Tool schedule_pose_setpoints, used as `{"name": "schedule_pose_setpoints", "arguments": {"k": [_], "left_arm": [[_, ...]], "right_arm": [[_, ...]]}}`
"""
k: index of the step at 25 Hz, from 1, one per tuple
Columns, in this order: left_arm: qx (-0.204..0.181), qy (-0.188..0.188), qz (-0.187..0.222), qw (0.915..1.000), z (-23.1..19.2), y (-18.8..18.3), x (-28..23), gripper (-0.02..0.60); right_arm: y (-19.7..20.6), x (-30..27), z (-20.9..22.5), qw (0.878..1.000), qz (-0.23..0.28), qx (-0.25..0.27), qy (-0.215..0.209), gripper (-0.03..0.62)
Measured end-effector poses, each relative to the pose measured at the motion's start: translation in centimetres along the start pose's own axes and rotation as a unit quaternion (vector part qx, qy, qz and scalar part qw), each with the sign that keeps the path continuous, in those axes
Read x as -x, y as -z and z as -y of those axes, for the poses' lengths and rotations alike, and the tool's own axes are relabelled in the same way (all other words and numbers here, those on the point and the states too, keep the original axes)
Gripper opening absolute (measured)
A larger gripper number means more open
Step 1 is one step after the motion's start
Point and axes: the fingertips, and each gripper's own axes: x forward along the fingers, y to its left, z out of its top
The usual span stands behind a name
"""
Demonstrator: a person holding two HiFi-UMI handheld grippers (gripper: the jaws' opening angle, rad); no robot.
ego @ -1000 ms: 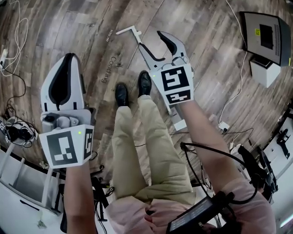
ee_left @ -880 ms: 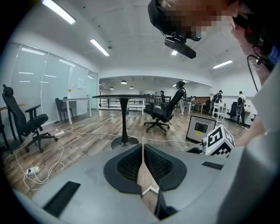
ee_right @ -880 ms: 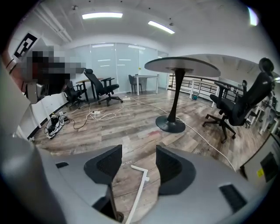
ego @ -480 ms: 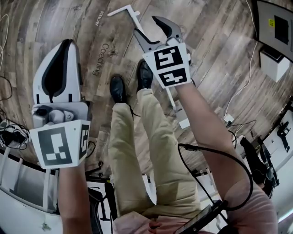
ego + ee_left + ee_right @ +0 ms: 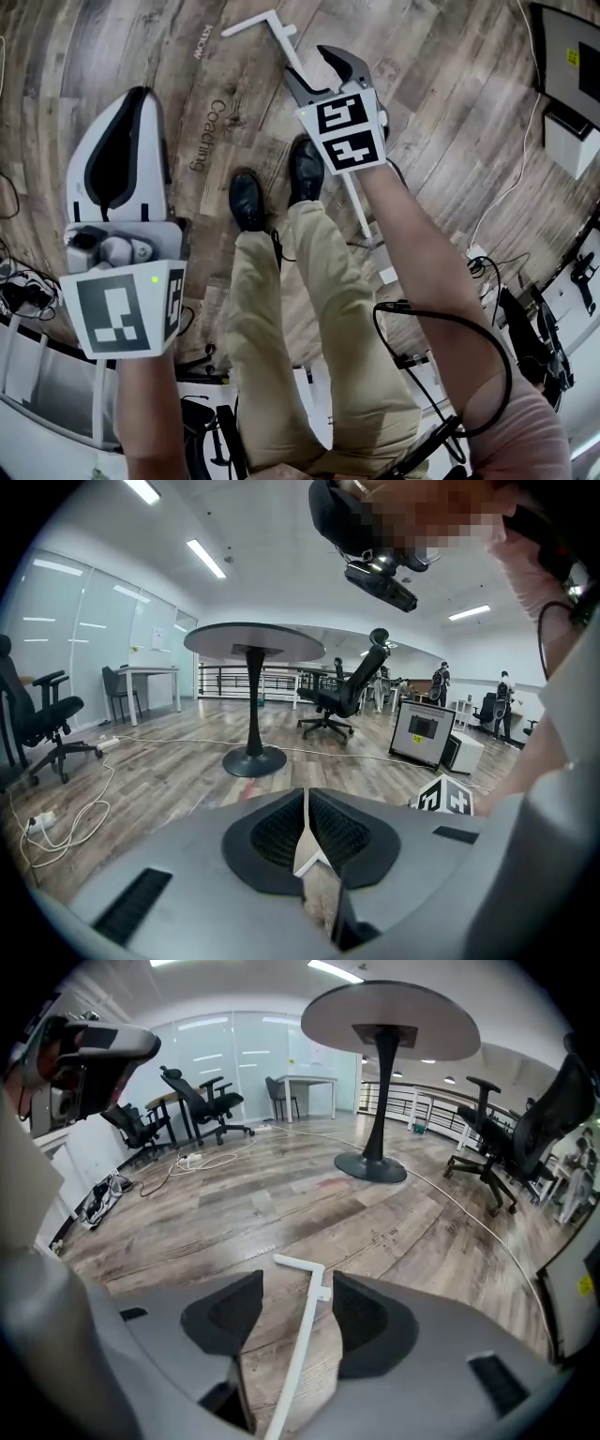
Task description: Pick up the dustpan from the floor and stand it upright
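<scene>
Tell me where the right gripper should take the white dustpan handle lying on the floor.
Grip the straight shaft of the dustpan handle, just short of its T-shaped crossbar, coming down from above. It lies flat on the wooden floor, so only its two long sides are free. The right gripper is open with the shaft lined up between its jaws.

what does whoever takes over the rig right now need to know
Left gripper: shut, empty, held off to the side.
Right gripper: open, jaws on either side of the white dustpan handle, not closed on it.
The dustpan handle lies flat on the wood floor, just ahead of the person's shoes.
Done: right gripper lined up on it.
Left: close, lift, stand it upright.
</scene>
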Motion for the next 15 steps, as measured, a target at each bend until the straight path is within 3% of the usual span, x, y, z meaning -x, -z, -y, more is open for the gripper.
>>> {"name": "schedule_pose_setpoints", "arguments": {"k": [15], "left_arm": [[-0.002, -0.001, -0.002, 1.0000, -1.2, 4.2, -2.7, 0.025]], "right_arm": [[5.0, -6.0, 0.2, 0.999, -0.046, -0.003, -0.003, 0.219]]}}
